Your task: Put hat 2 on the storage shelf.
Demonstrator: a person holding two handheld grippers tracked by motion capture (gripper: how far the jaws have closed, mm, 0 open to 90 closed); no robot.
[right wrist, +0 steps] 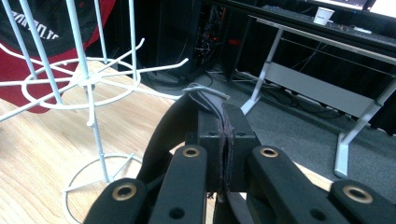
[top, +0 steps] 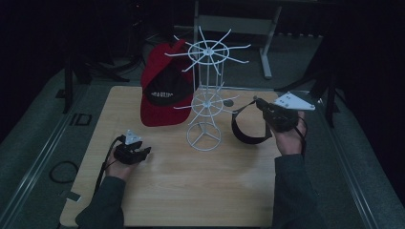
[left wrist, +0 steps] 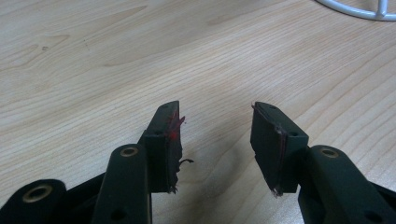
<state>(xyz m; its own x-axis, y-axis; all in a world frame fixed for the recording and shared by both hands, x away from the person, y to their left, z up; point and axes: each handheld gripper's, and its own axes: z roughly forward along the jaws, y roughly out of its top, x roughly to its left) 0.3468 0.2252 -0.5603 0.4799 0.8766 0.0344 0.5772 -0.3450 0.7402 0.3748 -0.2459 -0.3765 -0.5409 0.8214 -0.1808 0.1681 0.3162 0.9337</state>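
High view: right tongs hold a black band-shaped visor just beside the white wire hook rack on the pale wooden counter; a red-and-black cap hangs on the rack. Left gripper view: left tongs stand open, holding nothing, over bare wood. Right gripper view: the tongs are pressed together on the visor's strap.

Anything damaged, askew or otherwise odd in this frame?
Yes: the left gripper has frayed pads, with red fibres and loose threads on one edge; its jaws stand open over the table. Otherwise the red cap hangs on the white wire rack, and the right gripper pinches a black strap.
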